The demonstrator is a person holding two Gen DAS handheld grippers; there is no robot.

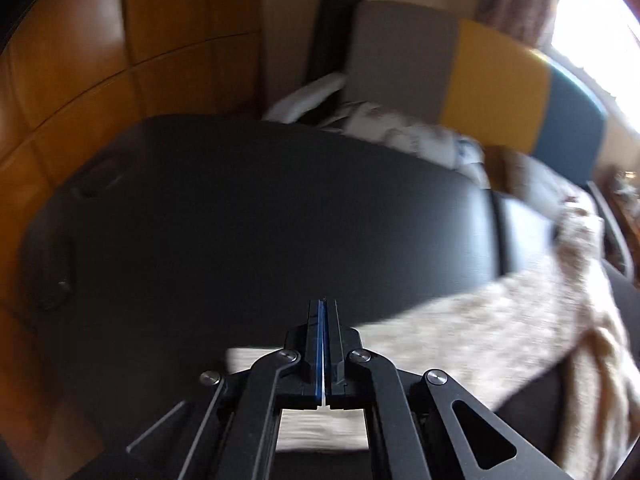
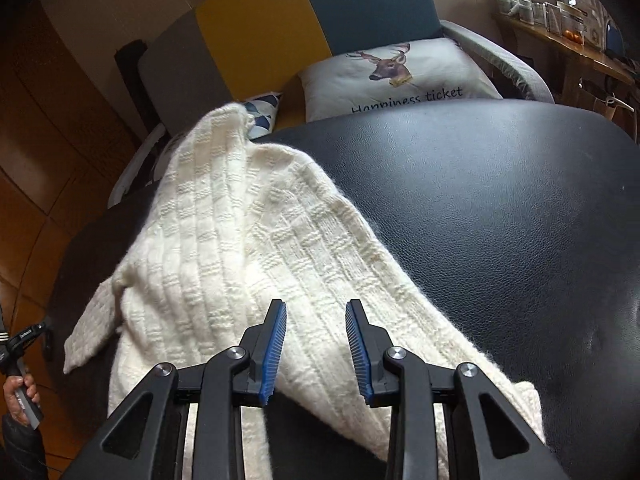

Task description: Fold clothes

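Two grippers over the sweater (image 2: 248,248) on the black desk (image 2: 500,208): right gripper (image 2: 316,344) spread, directly above its near end, garment running away up-left; left gripper (image 1: 324,344) pressed together, pinching nothing visible, farther off.

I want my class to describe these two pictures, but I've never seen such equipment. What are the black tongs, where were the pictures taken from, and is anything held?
No robot here: a person holds a hand-held gripper in each hand, each carrying a camera looking along its fingers. The left view is blurred; the left hand-held gripper is shut, and whether it pinches anything cannot be told. The right view shows the right hand-held gripper open above a white knitted sweater, which lies on a black padded surface. Behind stands a sofa with a deer cushion.
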